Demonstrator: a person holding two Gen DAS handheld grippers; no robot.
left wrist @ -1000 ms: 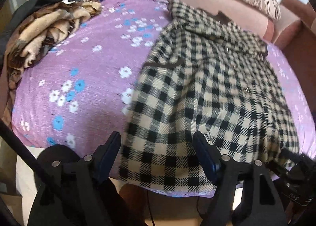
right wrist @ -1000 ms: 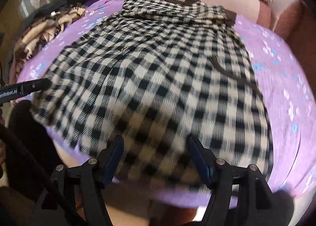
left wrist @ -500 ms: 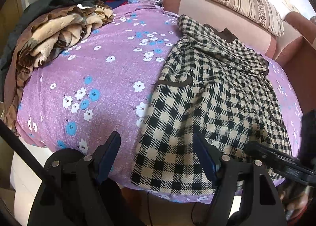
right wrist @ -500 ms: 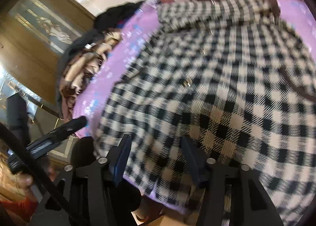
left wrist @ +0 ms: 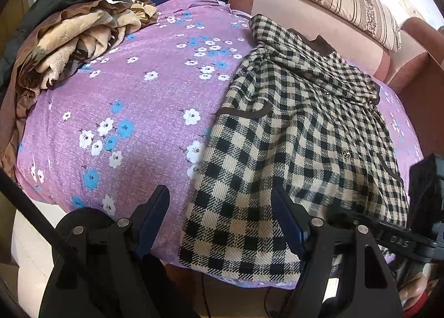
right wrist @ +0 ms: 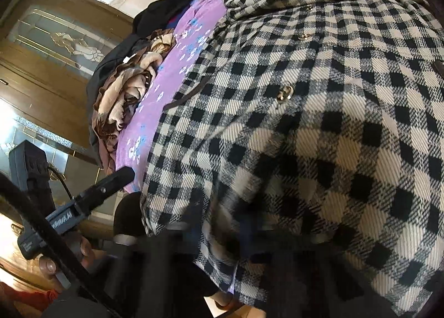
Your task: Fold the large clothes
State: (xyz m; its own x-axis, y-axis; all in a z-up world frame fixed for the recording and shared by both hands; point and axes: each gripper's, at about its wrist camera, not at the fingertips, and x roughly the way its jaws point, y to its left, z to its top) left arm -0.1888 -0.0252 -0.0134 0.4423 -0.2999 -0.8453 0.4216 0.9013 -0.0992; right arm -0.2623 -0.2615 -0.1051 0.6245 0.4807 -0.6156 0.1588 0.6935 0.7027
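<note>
Checked coat (left wrist: 299,134) lies spread flat on the purple-sheeted bed (left wrist: 133,112), unfolded; we have the right gripper (right wrist: 236,237) just clamped on its near hem, left gripper (left wrist: 222,223) apart above it.

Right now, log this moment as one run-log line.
stage: first grasp | left gripper: open above hem | right gripper: shut on black-and-cream checked coat hem | surface: purple floral bedsheet

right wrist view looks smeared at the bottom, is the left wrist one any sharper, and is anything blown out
Right wrist view: the right gripper and nearby checked coat hem are motion-blurred; the coat higher up is crisp. Left wrist view: sharp throughout, fisheye-bent edges, with the top-right wall washed out by daylight.
</note>
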